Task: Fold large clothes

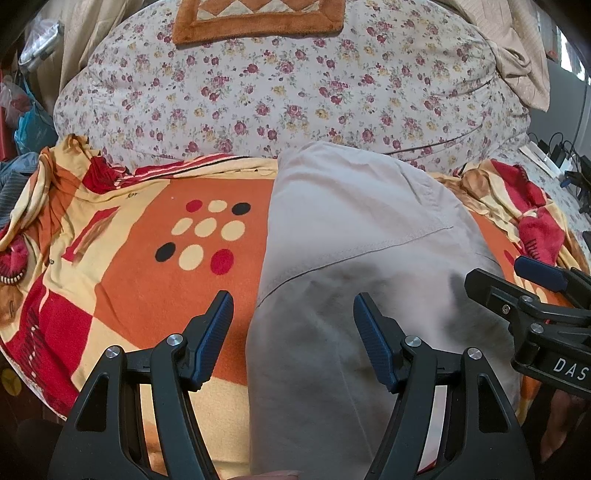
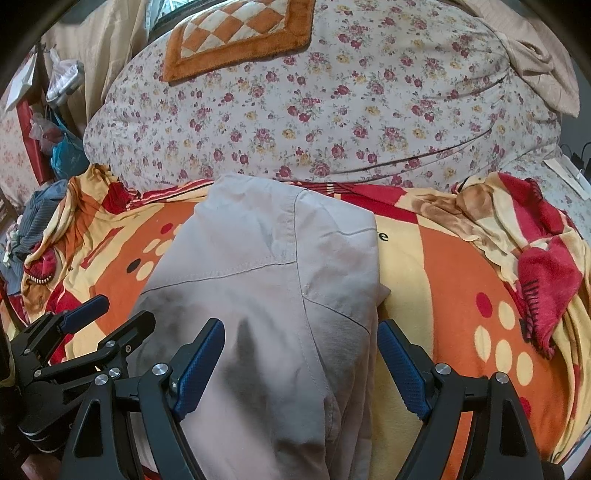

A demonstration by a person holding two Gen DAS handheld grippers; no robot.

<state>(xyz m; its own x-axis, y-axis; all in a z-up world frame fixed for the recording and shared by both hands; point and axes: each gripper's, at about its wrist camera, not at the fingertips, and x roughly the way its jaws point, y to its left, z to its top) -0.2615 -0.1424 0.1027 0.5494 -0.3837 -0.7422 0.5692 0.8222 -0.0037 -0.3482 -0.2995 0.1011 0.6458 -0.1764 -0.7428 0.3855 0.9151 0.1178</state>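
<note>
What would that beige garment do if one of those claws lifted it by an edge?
The beige garment would probably droop, not hold shape: it already lies in soft folds and creases. Its stitched seams suggest a sturdy woven cloth, so likely not fragile. On the fuzzy orange blanket it may drag rather than slide.

The garment (image 2: 266,280) lies on the blanket (image 1: 140,236), the quilt (image 1: 295,96) behind it, a mat (image 1: 258,18) atop the quilt

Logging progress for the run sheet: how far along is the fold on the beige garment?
Done: the pale beige cotton garment lies doubled into a narrow strip on the orange, red and cream patterned blanket. In hand: nothing; left gripper and right gripper hover over its near end, jaws open. Left: probably a crosswise fold.
</note>
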